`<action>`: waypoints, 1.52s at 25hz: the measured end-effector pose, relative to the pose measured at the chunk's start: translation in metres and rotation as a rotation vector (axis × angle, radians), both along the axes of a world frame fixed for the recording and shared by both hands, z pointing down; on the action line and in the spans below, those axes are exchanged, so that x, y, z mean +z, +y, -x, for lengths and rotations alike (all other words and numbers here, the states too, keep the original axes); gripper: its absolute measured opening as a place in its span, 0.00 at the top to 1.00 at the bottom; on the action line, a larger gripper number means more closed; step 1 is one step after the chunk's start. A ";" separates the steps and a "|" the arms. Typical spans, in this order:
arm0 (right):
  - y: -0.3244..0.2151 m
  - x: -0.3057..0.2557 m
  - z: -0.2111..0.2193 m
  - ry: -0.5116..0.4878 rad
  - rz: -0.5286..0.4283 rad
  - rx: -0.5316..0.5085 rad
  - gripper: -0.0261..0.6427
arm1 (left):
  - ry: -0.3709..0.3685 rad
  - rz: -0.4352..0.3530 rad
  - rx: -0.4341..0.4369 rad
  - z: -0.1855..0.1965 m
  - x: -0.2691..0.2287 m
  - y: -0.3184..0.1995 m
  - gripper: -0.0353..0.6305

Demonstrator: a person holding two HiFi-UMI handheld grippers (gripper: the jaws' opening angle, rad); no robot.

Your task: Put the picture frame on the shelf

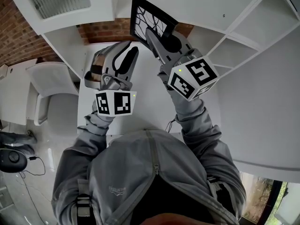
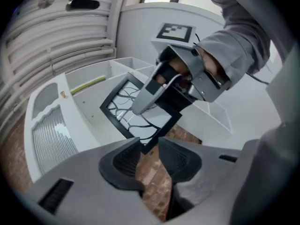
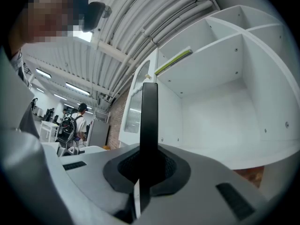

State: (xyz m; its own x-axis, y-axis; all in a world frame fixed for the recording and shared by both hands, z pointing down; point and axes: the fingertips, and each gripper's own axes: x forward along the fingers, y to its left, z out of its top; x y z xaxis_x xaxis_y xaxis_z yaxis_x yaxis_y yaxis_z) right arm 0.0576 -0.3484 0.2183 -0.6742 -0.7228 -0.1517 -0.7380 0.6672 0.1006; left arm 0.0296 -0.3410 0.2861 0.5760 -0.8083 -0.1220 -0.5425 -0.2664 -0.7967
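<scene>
The picture frame (image 1: 149,18) is black with a branch pattern on white, held up in front of the white cubby shelf (image 1: 236,36). My right gripper (image 1: 158,40) is shut on its lower edge. In the right gripper view the frame (image 3: 149,118) stands edge-on between the pads, with an open shelf compartment (image 3: 225,107) just beyond. My left gripper (image 1: 123,55) hovers to the left of the frame. Its jaws stand apart (image 2: 149,153), and the frame's (image 2: 136,114) lower corner sits just off the tips without being pressed.
A white chair (image 1: 50,93) stands at the left below a brick wall (image 1: 107,32). A yellow-green strip (image 3: 173,61) lies along a shelf edge. A person with a backpack (image 3: 77,121) stands far back in the room. A black device (image 1: 14,158) lies on the floor.
</scene>
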 end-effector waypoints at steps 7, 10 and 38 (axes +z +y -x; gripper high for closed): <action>-0.003 -0.003 0.000 -0.048 0.039 -0.039 0.91 | -0.279 -0.237 -0.142 -0.014 0.012 -0.013 0.64; -0.003 0.004 -0.002 -0.076 0.067 -0.057 0.91 | -0.311 -0.311 -0.190 -0.018 0.013 -0.018 0.64; -0.056 -0.008 0.015 -0.262 0.371 -0.293 0.90 | -0.389 -0.397 -0.260 -0.004 -0.007 -0.029 0.82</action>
